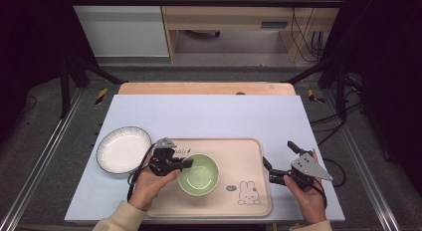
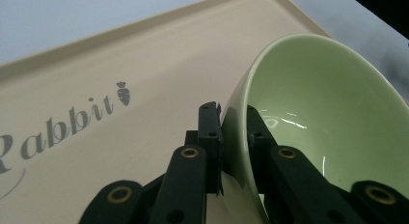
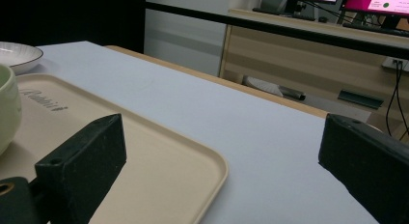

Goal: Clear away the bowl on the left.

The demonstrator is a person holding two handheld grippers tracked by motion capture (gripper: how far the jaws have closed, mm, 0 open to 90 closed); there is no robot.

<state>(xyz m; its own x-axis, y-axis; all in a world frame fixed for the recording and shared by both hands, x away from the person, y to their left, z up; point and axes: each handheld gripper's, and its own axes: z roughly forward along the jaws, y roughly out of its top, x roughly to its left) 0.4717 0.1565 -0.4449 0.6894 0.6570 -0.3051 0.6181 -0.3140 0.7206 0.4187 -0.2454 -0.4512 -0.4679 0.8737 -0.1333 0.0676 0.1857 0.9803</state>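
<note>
We see the left gripper [image 1: 187, 164] clamped on the rim of the green bowl [image 1: 199, 174], one jaw outside the wall and one inside. The bowl sits on the beige tray [image 1: 249, 156]. Our right gripper [image 1: 279, 161] hangs with jaws wide apart just beyond the tray's right edge. A white plate [image 1: 123, 150] lies left of the left gripper.

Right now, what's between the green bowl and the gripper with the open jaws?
Nothing but bare tray. In the high view, the beige floor and its rabbit drawing separate the green bowl from the right gripper, beside the tray's edge.
</note>
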